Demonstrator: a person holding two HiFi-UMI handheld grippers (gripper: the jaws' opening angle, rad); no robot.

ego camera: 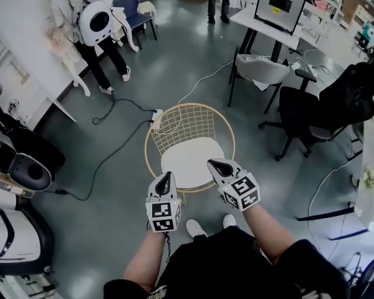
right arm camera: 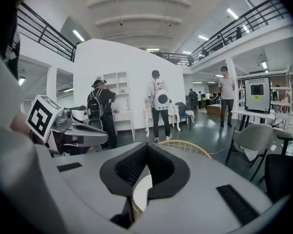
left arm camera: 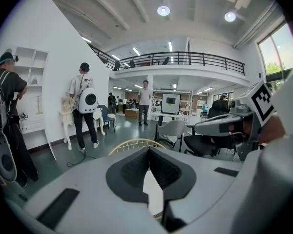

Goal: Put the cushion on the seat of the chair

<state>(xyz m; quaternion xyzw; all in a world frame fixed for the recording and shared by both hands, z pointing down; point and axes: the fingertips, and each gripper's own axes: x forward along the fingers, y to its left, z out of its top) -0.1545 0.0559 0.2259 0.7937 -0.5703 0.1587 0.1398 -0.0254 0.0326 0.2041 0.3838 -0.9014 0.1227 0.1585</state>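
Left gripper (ego camera: 166, 175) and right gripper (ego camera: 211, 163), both clenched empty, above cushion (ego camera: 190, 157) on chair (ego camera: 186, 118).

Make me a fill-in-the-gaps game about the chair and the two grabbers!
1. The cushion on the chair is ____ in colour.
2. The cushion lies on the chair's ____.
3. The left gripper and the right gripper both have their jaws ____, holding nothing.
Missing words: white; seat; shut.

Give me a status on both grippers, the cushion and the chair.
Shut and empty: left gripper, right gripper, both over the near edge of the chair. White cushion on its seat. Nothing in the way.
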